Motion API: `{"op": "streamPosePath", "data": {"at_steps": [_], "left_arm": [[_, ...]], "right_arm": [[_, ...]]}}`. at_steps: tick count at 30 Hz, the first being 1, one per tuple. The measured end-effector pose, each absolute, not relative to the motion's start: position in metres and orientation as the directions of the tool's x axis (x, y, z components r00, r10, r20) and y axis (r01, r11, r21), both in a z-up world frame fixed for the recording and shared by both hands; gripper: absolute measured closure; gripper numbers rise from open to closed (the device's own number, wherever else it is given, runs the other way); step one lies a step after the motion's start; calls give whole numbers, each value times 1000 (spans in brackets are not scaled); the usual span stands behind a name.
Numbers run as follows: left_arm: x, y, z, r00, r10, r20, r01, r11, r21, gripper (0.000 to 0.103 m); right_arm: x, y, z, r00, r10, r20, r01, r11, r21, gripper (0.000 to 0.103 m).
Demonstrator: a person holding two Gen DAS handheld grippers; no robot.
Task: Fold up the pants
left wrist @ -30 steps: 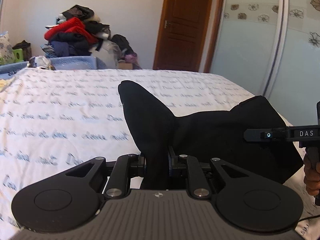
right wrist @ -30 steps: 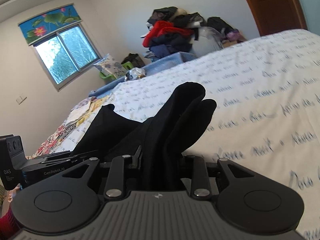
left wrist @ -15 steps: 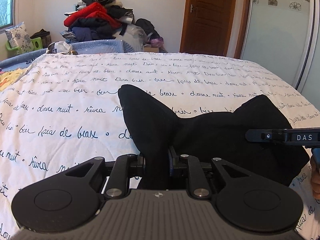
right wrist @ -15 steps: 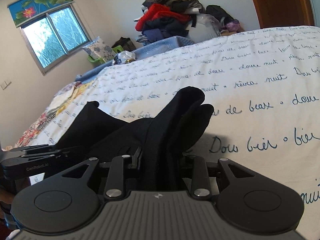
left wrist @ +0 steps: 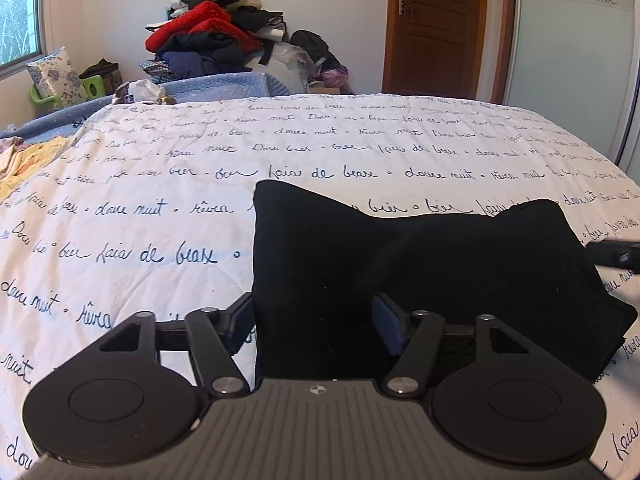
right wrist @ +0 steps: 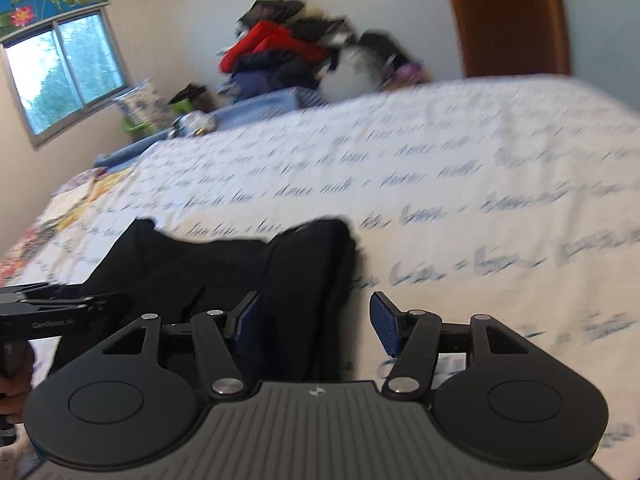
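Though freed, pants (left wrist: 420, 272) between parted claws.

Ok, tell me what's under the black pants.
The black pants lie on the white script-printed bedspread. What sits directly beneath them is covered.

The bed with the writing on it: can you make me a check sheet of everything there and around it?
Surface: white quilted bedspread with blue handwriting print.
Job's things: black fabric pants, folded, lying on it.
Clutter: heap of red and dark clothes beyond the bed.
Grippers: left hand-held gripper and right hand-held gripper open, just opened; pants between both pairs of fingers.
Cables: nothing seen.
Surroundings: brown wooden door, window.
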State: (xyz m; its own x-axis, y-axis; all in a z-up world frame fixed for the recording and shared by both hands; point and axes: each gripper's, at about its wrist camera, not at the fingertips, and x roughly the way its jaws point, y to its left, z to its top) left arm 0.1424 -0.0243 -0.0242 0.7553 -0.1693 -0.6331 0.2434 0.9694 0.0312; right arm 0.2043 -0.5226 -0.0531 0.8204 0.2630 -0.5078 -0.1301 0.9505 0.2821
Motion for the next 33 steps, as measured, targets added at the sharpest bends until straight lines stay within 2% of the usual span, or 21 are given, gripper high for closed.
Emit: {"op": "streamPosePath", "data": {"at_steps": [2,5,7,9,12,20,24,30,33], "left_arm": [[140,-25,-22,764,-150,-628,231,972,49,24],[135,-26,-21,777,-108,-621,199,977,78,15],[131,-26,-21,781,-90,-618,184,979,90,11],[128,-27,-22,780,-86,-620,189,977,102,8],[127,-29,-25,774,-54,-631,183,973,141,7],[107,-21,-15,785,-64,-617,158,982,100,7],[91,-23,-15,777,-81,-624,169,982,83,7],[64,-20,-15,772,-102,-627,165,985,43,7],[54,-16,-16,766,-110,-634,156,988,18,7]], "right_arm": [[184,-516,-43,858,240,-455,-150,963,225,43],[164,-496,-37,860,304,-410,-258,952,167,43],[159,-480,-39,831,353,-429,-329,935,132,44],[162,-467,-46,811,344,-474,-342,935,94,44],[175,-456,-65,796,246,-553,-286,958,15,45],[143,-455,-52,806,291,-516,-295,952,75,44],[131,-451,-52,802,301,-517,-300,950,89,31],[111,-446,-52,793,312,-522,-291,949,125,30],[102,-442,-53,792,305,-529,-275,952,137,25]]}}
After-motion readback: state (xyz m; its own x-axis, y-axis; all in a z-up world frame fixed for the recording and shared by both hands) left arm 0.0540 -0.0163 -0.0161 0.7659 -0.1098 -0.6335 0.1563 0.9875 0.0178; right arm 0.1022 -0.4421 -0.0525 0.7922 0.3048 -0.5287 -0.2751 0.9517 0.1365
